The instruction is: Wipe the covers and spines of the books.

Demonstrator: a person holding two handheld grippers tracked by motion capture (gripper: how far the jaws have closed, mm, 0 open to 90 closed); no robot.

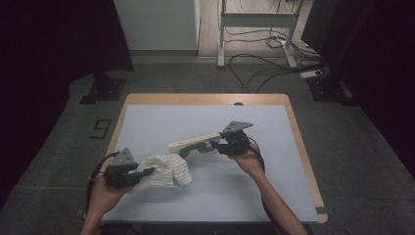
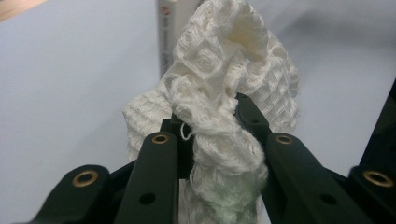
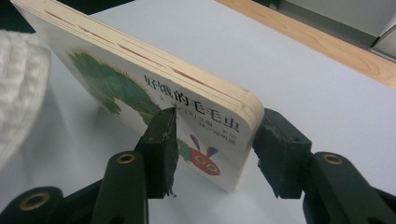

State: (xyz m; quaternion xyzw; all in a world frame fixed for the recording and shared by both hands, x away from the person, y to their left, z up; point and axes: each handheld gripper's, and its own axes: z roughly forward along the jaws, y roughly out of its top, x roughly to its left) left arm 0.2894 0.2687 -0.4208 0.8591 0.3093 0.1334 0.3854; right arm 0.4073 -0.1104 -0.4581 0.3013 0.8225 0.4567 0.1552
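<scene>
White waffle cloth hangs bunched in the left gripper, jaws clamped tight on it, at the near left of the blue table; just beyond, to its right, the board book stands tilted, long axis toward the cloth, far corner pinched in the right gripper
</scene>
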